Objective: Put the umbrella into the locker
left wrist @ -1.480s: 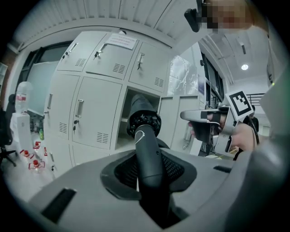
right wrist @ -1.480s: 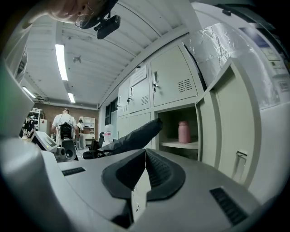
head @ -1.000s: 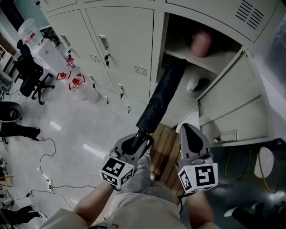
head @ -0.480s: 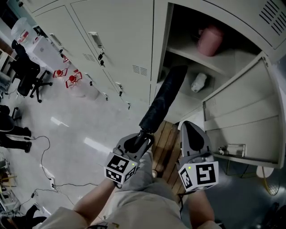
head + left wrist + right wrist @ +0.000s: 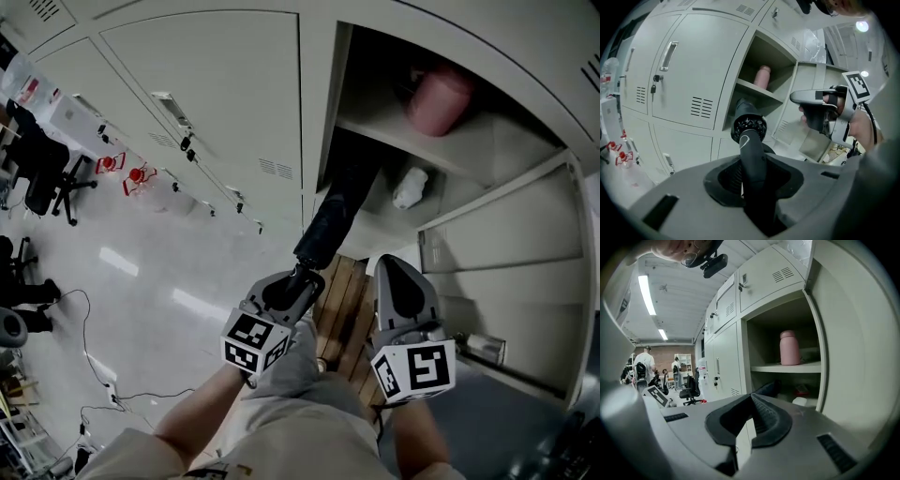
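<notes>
A dark folded umbrella (image 5: 330, 220) slants up from my left gripper (image 5: 292, 286), which is shut on its handle (image 5: 751, 157). Its far end reaches into the open locker's lower compartment (image 5: 375, 202), under the shelf (image 5: 441, 150). In the left gripper view the umbrella's body (image 5: 748, 126) points at that opening. My right gripper (image 5: 394, 267) hovers beside it to the right, shut with nothing between its jaws (image 5: 751, 399). The umbrella's far end (image 5: 766, 389) shows inside the locker in the right gripper view.
A pink bottle (image 5: 439, 98) stands on the locker shelf, and a white object (image 5: 410, 187) lies below it. The locker door (image 5: 506, 248) hangs open at the right. Closed lockers (image 5: 216, 103) fill the left. A wooden slatted board (image 5: 342, 314) lies underfoot. Chairs (image 5: 42, 178) and cables (image 5: 84, 337) are far left.
Both grippers have moved toward the locker and a little lower. The umbrella's far end has gone deeper into the lower compartment. The left grip on the handle is unchanged.
</notes>
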Available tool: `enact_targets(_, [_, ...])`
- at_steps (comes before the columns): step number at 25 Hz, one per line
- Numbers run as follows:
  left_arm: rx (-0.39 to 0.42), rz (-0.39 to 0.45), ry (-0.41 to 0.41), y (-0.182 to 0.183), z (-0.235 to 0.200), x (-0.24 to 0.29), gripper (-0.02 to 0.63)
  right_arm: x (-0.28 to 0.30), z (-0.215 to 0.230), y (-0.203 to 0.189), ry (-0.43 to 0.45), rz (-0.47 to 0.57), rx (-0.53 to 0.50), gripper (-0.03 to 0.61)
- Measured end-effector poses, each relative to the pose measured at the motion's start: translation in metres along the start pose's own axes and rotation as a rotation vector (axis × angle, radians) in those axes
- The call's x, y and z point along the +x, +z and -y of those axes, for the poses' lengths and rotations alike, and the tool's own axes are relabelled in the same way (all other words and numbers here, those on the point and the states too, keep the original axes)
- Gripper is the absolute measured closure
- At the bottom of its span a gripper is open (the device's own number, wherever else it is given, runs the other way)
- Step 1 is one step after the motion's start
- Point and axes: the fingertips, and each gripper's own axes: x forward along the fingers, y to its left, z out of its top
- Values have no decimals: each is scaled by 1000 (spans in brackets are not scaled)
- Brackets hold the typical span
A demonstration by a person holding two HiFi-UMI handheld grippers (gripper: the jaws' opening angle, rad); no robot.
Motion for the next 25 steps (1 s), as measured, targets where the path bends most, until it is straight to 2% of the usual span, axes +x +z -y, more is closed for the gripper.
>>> enact_targets(10, [0, -34, -49, 52, -27, 50, 504, 42, 19, 33, -41, -8, 1, 571])
enact_targets(16, [17, -50, -95, 86, -29, 74, 503, 58, 28, 62, -64, 9, -1, 571])
enact_targets(25, [1, -68, -85, 107, -26, 107, 503, 68, 52, 66, -79, -8, 30, 571])
